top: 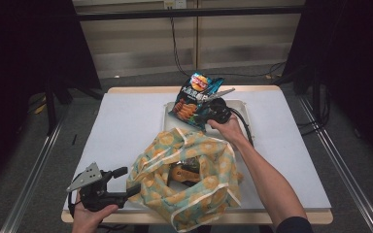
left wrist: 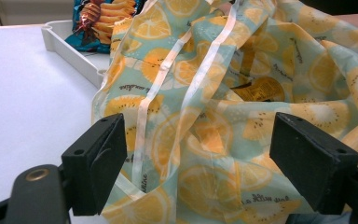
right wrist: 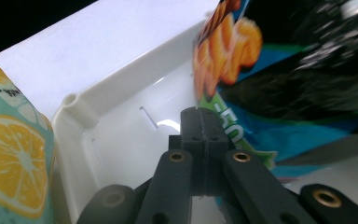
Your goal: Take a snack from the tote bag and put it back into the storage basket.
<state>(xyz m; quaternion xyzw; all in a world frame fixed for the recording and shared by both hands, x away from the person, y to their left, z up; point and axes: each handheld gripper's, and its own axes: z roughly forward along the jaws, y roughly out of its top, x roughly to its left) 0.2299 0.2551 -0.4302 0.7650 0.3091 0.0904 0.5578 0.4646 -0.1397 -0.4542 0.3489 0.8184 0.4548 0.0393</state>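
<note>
A tote bag (top: 194, 179) printed with lemon slices lies crumpled at the table's near middle, its mouth open. Inside it is a brown-orange packet (top: 182, 172). My left gripper (top: 127, 180) stands open at the bag's left edge. In the left gripper view the fabric (left wrist: 223, 116) lies loosely between the wide jaws of my left gripper (left wrist: 200, 158). My right gripper (top: 210, 109) is over the white tray (top: 245, 111), shut on the lower edge of a blue snack bag (top: 194, 97) that stands tilted. In the right gripper view the jaws of my right gripper (right wrist: 200, 116) are pressed together at the snack bag's edge (right wrist: 279, 93).
The white tray's rim (right wrist: 121, 84) borders the tote bag's far side. The white table top (top: 126, 126) is open on the left. The tray corner (left wrist: 70, 46) and the snack bag (left wrist: 102, 14) sit beyond the tote. Cables hang behind the table.
</note>
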